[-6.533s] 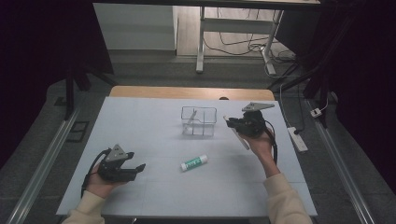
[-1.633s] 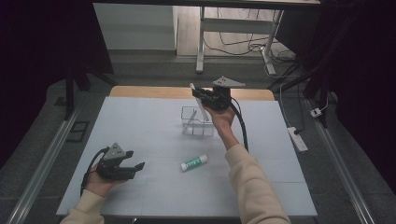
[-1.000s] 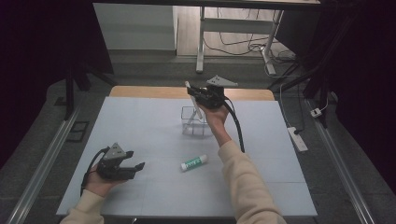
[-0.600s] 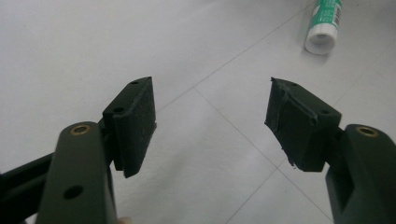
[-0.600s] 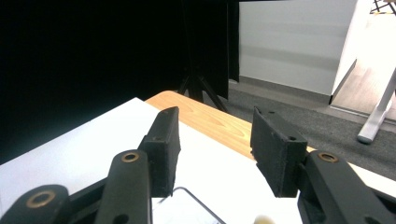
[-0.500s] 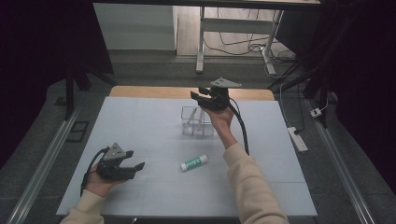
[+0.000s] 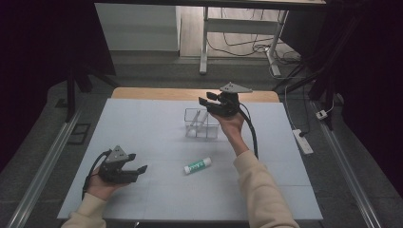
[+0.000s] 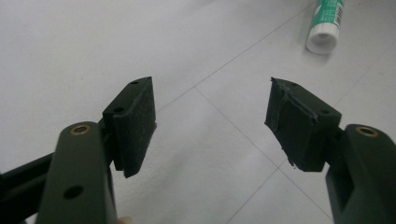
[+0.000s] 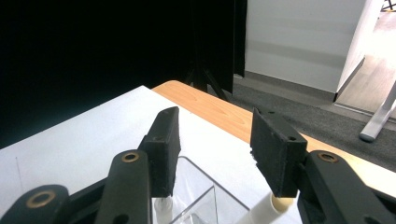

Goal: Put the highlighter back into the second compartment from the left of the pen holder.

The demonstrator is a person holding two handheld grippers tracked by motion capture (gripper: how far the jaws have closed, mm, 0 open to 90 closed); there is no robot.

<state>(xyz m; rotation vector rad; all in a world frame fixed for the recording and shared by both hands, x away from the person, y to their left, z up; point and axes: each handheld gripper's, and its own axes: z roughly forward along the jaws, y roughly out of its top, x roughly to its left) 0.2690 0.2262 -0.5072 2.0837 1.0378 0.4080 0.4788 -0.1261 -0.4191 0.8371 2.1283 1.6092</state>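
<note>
Right gripper [image 7: 205, 101] held above far edge of clear plastic compartment box [image 7: 202, 124]; jaws just opened, now spread, nothing between pads. 2 white sticks lean inside box. Left gripper [image 7: 137, 169] low over white table [image 7: 142, 118], jaws spread, empty. Green-and-white glue stick [image 7: 197, 165] lies flat between box and table's near edge.

Dim room around a pale desk [image 7: 142, 123]

Black curtains [image 7: 43, 42] darken both frame edges; at top centre, a white wall panel [image 7: 138, 28], wooden floor [image 7: 190, 23], white table legs [image 7: 205, 38] and tangled cables [image 7: 247, 45].
</note>
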